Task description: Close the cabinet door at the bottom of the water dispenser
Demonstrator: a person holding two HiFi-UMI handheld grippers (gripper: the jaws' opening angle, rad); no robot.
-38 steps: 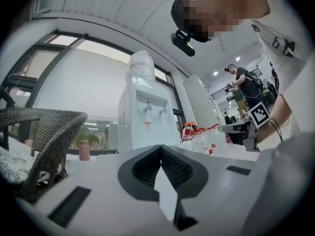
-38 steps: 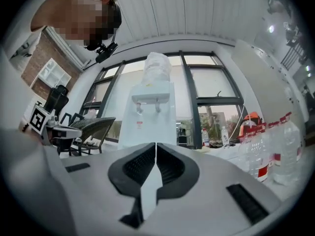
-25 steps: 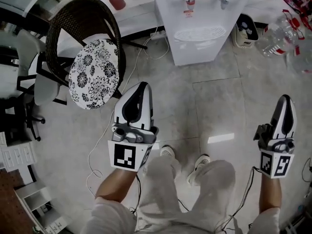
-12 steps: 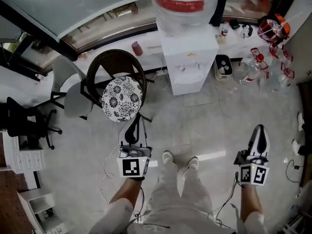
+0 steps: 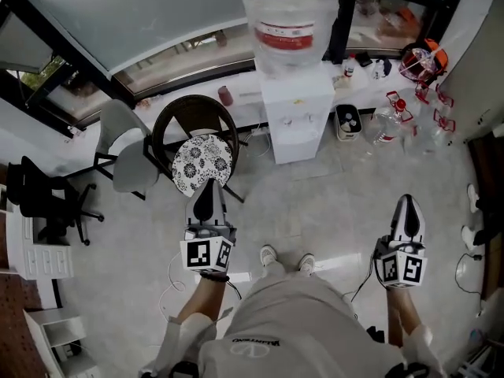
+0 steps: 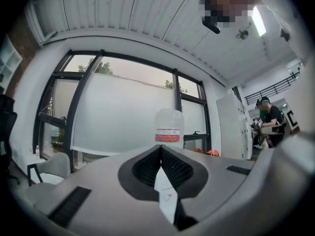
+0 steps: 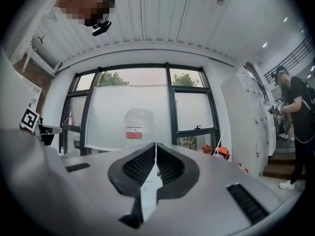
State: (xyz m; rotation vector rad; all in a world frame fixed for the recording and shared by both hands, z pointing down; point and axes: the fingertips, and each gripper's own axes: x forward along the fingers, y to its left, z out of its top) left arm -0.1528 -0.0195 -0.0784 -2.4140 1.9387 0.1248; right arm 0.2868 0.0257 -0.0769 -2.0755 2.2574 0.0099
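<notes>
Water dispenser [image 5: 295,105] by the window, well apart from both clenched, empty claws: left gripper [image 5: 209,187], right gripper [image 5: 408,201]. Bottom cabinet door [image 5: 298,143], seemingly flush: probably light, rigid, hinged; push its free edge.

Round dark wicker chair [image 5: 165,128], black-and-white floral cushion [image 5: 202,161] on its seat. Grey chair [image 5: 126,152] just beside it on the picture's left; black office chair [image 5: 43,199] further left. Small red bottle [image 5: 225,95] on window ledge. Clear plastic bottles [image 5: 391,124] on tiled floor [image 5: 331,203], right side. Second person [image 7: 297,127] stands at right edge of the right gripper view.
</notes>
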